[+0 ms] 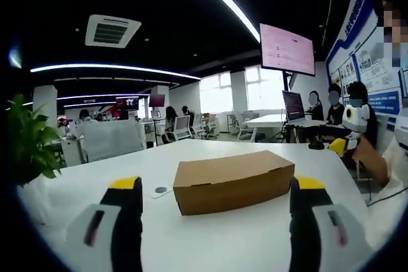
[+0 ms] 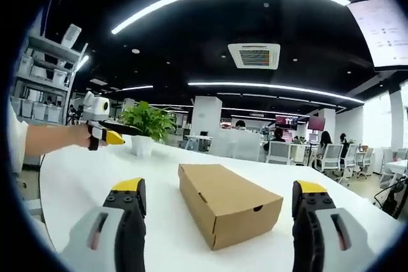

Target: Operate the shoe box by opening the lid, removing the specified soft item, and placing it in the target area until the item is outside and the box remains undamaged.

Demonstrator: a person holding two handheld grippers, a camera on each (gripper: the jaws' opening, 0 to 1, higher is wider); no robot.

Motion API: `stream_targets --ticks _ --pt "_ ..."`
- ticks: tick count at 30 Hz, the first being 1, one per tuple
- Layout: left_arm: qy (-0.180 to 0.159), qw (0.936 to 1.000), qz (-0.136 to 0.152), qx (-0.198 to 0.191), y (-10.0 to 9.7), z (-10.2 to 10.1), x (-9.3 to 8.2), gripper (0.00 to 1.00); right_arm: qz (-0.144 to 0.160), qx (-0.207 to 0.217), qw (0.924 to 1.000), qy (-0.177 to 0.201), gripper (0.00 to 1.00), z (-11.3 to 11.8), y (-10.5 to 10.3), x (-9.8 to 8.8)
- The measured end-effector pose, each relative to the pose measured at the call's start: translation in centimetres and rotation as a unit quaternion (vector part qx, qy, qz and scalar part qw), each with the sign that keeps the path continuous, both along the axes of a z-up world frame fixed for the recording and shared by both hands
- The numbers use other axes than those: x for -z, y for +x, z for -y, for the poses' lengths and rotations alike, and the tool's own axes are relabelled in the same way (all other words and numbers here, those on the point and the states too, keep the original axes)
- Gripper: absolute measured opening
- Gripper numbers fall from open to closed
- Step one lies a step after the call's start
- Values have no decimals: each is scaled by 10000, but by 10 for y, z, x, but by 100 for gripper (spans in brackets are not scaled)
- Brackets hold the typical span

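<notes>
Resting shut on the white table (image 1: 242, 246), lid down, plain brown cardboard shoe box (image 1: 233, 180), oblong, clean-edged, undented. Seen in the left gripper view between the spread yellow-tipped jaws of the left gripper (image 1: 217, 190), touching neither, nothing held. Small round disc (image 1: 160, 190) just beside the box's left end. Far right of that view, the right gripper (image 1: 349, 133), white and yellow, held above the table edge.

From the right gripper view: left gripper (image 2: 102, 133) far left in a hand (image 2: 81, 134), near a potted plant (image 2: 148, 125). Shoe box (image 2: 228, 200) mid-table, corner-on, a semicircular notch in the near end panel. Right gripper (image 2: 218, 197) jaws wide apart, flanking the box, empty.
</notes>
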State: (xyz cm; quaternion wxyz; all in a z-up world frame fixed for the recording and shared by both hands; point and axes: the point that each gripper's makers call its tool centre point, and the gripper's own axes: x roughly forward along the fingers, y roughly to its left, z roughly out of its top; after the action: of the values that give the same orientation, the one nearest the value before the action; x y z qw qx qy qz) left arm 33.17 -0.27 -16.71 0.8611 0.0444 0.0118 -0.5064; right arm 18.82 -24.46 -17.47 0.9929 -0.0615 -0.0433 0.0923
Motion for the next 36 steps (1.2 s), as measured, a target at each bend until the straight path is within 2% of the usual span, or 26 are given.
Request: stream_targets --ticks 2,4,5,9,17,25,28,31,34,36 --pt "13 10000 -33 30 2 1 0 99 4 -81 10000 57 96 -1 2 -2" --pt "16 10000 -18 44 5 0 -1 99 45 -46 9995 295 96 2 2 -7" --pt "8 10000 -11 44 6 0 -2 99 117 -39 9996 264 95 2 2 -10" --pt "-6 10000 3 24 10 0 -7 99 76 57 9999 133 95 7 6 -11" --pt "-70 9999 45 72 9 1 -12 99 23 60 9998 163 94 9 6 -6" --pt "-13 9999 39 159 13 5 -8 97 -65 -26 9999 106 93 1 9 -1" --pt "-211 9989 -201 361 16 13 -5 95 -47 -22 9999 92 93 0 14 -3" --pt "-115 9982 -292 514 15 18 2 98 -84 -56 9999 3 94 -1 16 -6" --pt "-108 9982 -188 557 14 18 2 98 -88 51 9999 -70 93 3 18 -10" --pt "-104 9982 -177 571 15 18 2 98 -284 235 9991 -189 91 9 18 -3"
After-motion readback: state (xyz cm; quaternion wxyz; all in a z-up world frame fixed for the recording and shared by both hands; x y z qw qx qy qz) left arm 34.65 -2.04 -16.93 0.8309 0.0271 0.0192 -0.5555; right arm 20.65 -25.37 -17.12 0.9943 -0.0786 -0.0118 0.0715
